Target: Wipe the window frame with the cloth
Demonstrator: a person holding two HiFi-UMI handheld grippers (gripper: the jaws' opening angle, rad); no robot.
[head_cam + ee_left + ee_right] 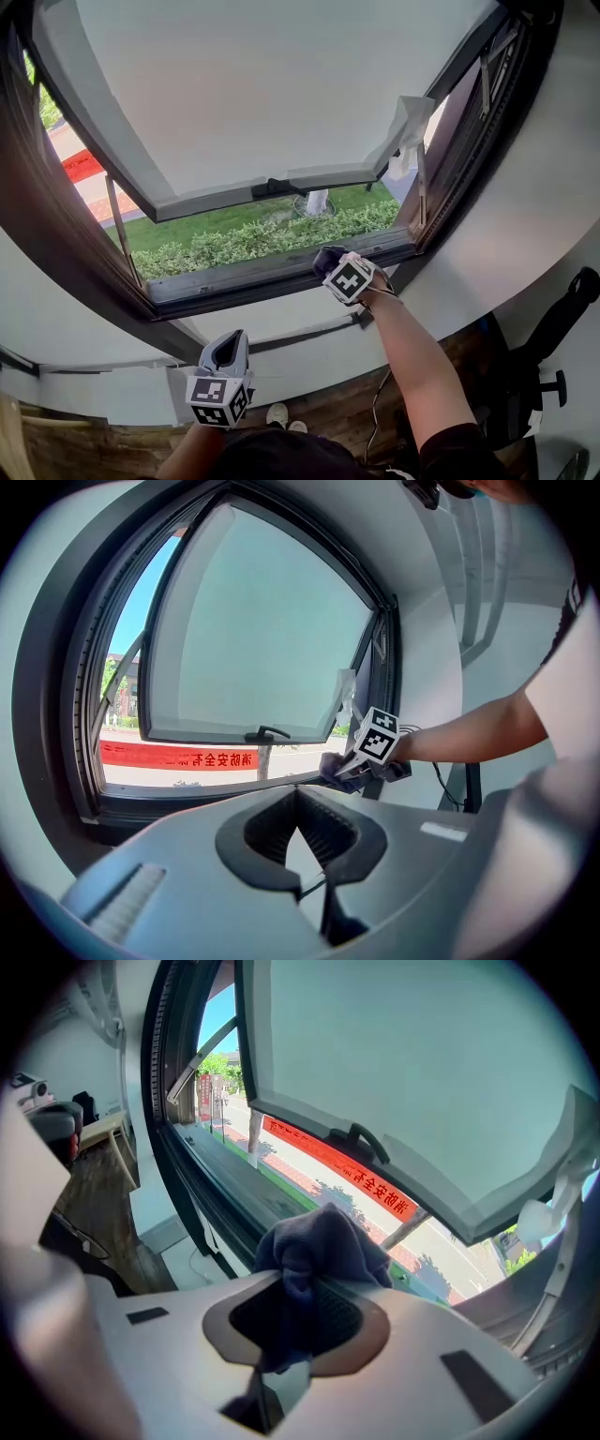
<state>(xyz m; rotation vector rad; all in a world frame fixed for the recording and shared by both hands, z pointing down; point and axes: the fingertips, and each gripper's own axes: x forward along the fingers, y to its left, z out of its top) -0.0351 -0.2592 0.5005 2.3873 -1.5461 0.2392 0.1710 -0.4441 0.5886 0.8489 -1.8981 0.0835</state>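
Looking down in the head view, the right gripper (339, 272) presses a dark cloth (325, 260) onto the bottom rail of the window frame (234, 278), near its right corner. The cloth buries the jaw tips. The left gripper (226, 351) hangs low beside the wall under the sill, well apart from the frame. The open sash (272, 84) tilts outward over a hedge (253, 239), and an office chair (555, 328) is cut off at the right edge.

Over to the left gripper view: jaws pressed together, nothing between them. Beyond, the cloth (331, 764) rests on the rail.

Right gripper view: jaws pinching the bunched cloth (314, 1246), which blocks part of the rail. The red banner (356, 1176) outside is too blurred to read.
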